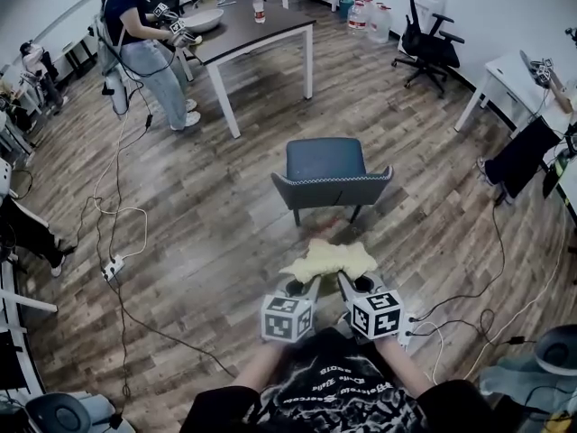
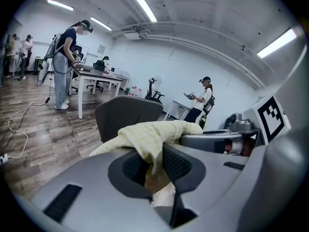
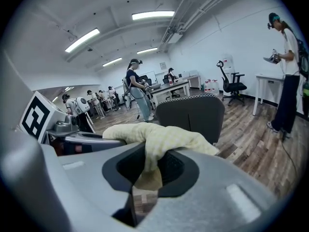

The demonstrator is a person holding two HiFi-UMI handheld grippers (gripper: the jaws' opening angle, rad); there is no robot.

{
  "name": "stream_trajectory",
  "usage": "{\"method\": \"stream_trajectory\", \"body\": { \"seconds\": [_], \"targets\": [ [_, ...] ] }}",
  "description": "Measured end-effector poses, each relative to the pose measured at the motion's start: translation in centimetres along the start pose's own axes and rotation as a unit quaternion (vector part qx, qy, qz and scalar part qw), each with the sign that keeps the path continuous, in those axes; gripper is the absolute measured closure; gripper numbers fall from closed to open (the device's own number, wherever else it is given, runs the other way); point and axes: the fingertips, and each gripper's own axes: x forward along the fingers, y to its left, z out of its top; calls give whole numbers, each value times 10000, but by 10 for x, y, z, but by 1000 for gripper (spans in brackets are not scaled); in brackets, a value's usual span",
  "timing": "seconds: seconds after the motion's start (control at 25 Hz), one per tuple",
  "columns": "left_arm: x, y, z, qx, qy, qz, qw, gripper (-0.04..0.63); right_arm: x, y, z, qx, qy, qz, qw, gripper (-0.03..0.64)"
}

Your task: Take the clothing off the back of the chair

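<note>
A pale yellow piece of clothing [image 1: 330,260] hangs in the air between my two grippers, just in front of the dark grey chair [image 1: 330,175], whose back is bare. My left gripper [image 1: 305,285] is shut on one bunch of the clothing [image 2: 149,141]. My right gripper [image 1: 350,283] is shut on another bunch of the clothing [image 3: 157,141]. Both grippers sit side by side near my chest. The chair [image 2: 126,116] stands a short way beyond the cloth, its back [image 3: 192,114] facing me.
A person [image 1: 144,43] stands at a table [image 1: 257,27] at the back left. Cables and a power strip [image 1: 112,267] trail over the wooden floor on the left. An office chair [image 1: 428,43] and a white desk [image 1: 509,79] stand at the right, with another person [image 3: 288,76] there.
</note>
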Motion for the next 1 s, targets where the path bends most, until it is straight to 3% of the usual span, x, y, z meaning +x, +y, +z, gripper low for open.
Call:
{"method": "stream_trajectory", "body": {
  "seconds": [0.4, 1.0],
  "targets": [
    [5, -8, -18, 76, 248, -150, 9996, 526, -12, -5, -23, 169, 74, -133, 9997, 555],
    [3, -14, -16, 250, 167, -227, 9993, 526, -18, -6, -22, 161, -131, -238, 9995, 555]
  ]
}}
